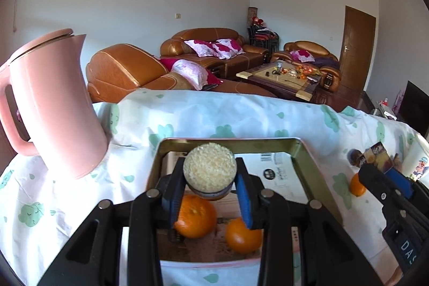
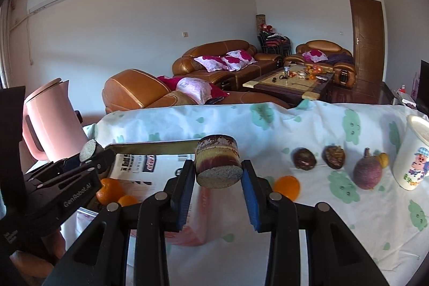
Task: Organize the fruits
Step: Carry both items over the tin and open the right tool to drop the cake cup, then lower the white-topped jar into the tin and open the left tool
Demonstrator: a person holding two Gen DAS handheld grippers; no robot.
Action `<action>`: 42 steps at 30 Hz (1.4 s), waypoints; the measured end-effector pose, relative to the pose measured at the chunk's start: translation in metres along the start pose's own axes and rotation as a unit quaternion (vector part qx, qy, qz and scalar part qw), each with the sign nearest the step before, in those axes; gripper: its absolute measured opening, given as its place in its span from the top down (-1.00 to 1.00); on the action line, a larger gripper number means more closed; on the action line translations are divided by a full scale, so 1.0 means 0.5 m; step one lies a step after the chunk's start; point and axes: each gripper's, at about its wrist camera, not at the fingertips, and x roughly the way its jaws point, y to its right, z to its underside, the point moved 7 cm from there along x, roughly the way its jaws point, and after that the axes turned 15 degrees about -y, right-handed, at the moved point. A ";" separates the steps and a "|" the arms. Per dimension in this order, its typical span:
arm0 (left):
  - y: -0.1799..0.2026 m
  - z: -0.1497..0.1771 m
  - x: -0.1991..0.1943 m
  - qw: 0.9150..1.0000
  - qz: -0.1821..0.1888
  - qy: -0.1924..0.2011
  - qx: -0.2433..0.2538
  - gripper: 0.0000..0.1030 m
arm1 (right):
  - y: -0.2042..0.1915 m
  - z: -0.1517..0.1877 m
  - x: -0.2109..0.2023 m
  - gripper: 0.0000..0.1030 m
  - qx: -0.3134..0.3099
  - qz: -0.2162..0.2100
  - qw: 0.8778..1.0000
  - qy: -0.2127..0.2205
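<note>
My left tongs [image 1: 210, 195] are clamped on a short round slice [image 1: 209, 168] with a pale, grainy cut face, held above the gold-rimmed tray [image 1: 308, 160], and my right tongs [image 2: 218, 195] are clamped on a thicker layered slice [image 2: 217, 165], purple and yellow at the side with the same grainy face, hanging between the tray and the loose fruit. Both pieces look light and fairly stiff, though crumbly at the cut face, so I judge that the flat sides, where the pads already press, are the right hold and that a harder squeeze would gain nothing. The 2 oranges [image 1: 197, 216] in the near end of the tray sit just below and behind my left tongs; they look firm, round and smooth-skinned, likely to roll, best taken across the widest part. A 3rd orange [image 2: 287, 186] lies on the patterned cloth [image 2: 348, 186] of the worktop just beside my right tongs, to their right. Further right, well apart from the tongs, stand 2 dark wrinkled fruits [image 2: 304, 158], which I take to be light and thin-shelled, then a purple mangosteen [image 2: 368, 173] with a small yellow fruit [image 2: 384, 159] behind it, hard-rinded and heavier, to be gripped around the middle below the stem. A white mug [image 2: 414, 154] stands just past them, and a pink kettle [image 1: 53, 103] stands left of the tray.
</note>
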 end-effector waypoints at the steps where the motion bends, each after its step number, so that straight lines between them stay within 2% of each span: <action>1: -0.012 -0.001 0.006 1.000 -0.003 -0.004 -0.007 0.29 | -0.019 -0.004 0.011 0.28 -0.005 -0.003 1.000 -0.003; 5: -0.038 -0.001 0.026 1.000 -0.018 -0.018 -0.016 0.29 | -0.074 -0.017 0.061 0.28 -0.009 -0.019 1.000 -0.016; 11: -0.044 0.006 0.054 0.999 -0.039 -0.036 -0.009 0.29 | -0.110 -0.008 0.117 0.27 -0.018 -0.038 0.998 -0.044; 16: -0.046 0.014 0.073 0.997 -0.049 -0.051 -0.008 0.29 | -0.119 0.003 0.128 0.27 -0.022 -0.055 0.997 -0.056; 20: -0.050 0.016 0.077 0.997 -0.055 -0.051 -0.007 0.30 | -0.112 0.002 0.121 0.26 -0.011 -0.070 0.996 -0.047; 25: -0.050 0.016 0.076 0.997 -0.055 -0.050 -0.011 0.27 | -0.109 0.005 0.110 0.03 -0.005 -0.075 0.996 -0.037; 27: -0.051 0.014 0.072 0.998 -0.047 -0.042 -0.019 0.08 | -0.102 0.005 0.102 -0.08 0.000 -0.072 0.997 -0.029; 28: -0.048 0.014 0.069 0.998 -0.034 -0.042 -0.021 -0.11 | -0.098 0.006 0.098 -0.17 0.003 -0.070 0.997 -0.025; 29: -0.045 0.014 0.066 0.999 -0.025 -0.041 -0.022 -0.28 | -0.094 0.005 0.094 -0.17 0.007 -0.066 0.998 -0.020; 30: -0.042 0.014 0.061 0.999 -0.026 -0.036 -0.023 -0.39 | -0.089 0.003 0.089 -0.17 0.010 -0.061 0.998 -0.015; 32: -0.044 0.011 0.045 0.998 -0.066 -0.011 -0.021 -0.90 | -0.076 -0.001 0.080 -0.18 0.015 -0.056 0.998 -0.006; 35: -0.041 0.002 0.022 0.995 -0.092 0.026 -0.011 -1.00 | -0.063 -0.004 0.071 -0.19 0.025 -0.050 0.998 0.004; 42: -0.045 0.002 0.027 0.997 -0.066 0.020 -0.024 -1.00 | -0.050 -0.008 0.060 -0.19 0.024 -0.032 0.999 0.016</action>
